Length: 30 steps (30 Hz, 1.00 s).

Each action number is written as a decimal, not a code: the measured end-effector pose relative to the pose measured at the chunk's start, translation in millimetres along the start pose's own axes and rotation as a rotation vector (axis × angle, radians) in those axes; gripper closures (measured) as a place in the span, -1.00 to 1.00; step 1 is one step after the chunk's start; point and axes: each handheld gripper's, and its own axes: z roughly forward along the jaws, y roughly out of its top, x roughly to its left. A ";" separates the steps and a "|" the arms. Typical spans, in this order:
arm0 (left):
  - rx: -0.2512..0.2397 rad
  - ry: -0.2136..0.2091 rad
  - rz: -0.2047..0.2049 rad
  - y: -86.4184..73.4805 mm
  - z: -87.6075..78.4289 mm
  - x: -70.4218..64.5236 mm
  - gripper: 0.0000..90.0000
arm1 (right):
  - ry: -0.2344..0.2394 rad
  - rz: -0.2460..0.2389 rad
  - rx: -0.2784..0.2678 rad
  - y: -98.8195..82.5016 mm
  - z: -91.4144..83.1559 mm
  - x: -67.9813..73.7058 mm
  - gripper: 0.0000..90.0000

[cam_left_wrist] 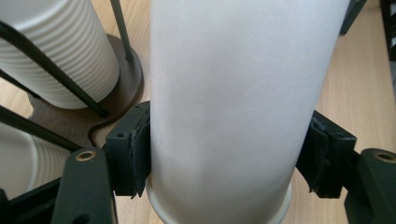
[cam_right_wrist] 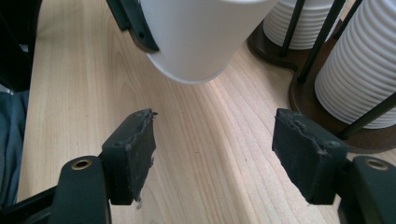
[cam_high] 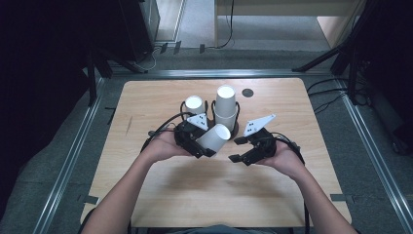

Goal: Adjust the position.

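Left gripper (cam_high: 197, 141): black body, grey three-cornered plate on top with small dark dots, black cable looping from rear. Jaws in left gripper view: black, blocky, brass-coloured eyelet in each arm, dark pads (cam_left_wrist: 138, 140) frayed along edges.

Right gripper (cam_high: 242, 148): same black build, grey three-cornered plate with dark dots, black cable trailing behind. Pads (cam_right_wrist: 140, 144) in right gripper view: worn, torn at upper corners; brass eyelets in arms.

Forearms bare; no sleeves or gloves visible in high view. Dark garment at bottom edge.

dark round spot (cam_high: 248, 92) on table (cam_high: 292, 161)
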 end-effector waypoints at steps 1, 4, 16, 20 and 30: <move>0.005 0.005 0.008 0.8 0.5 -0.3 -0.35 | -0.001 0.000 0.000 -0.1 0.5 -0.3 -0.33; 0.044 0.006 0.023 2.1 4.8 -1.1 -0.35 | 0.000 -0.003 -0.001 -0.1 0.5 0.1 -0.33; 0.123 -0.023 0.059 0.7 22.9 -6.1 -0.35 | 0.000 -0.014 -0.007 1.1 0.9 2.0 -0.36; 0.147 -0.038 0.069 -0.4 31.0 -8.1 -0.35 | 0.008 -0.020 -0.008 1.9 1.8 2.9 -0.36; 0.192 -0.083 0.120 2.1 50.3 -17.0 -0.37 | 0.041 -0.030 0.012 5.8 11.4 6.8 -0.39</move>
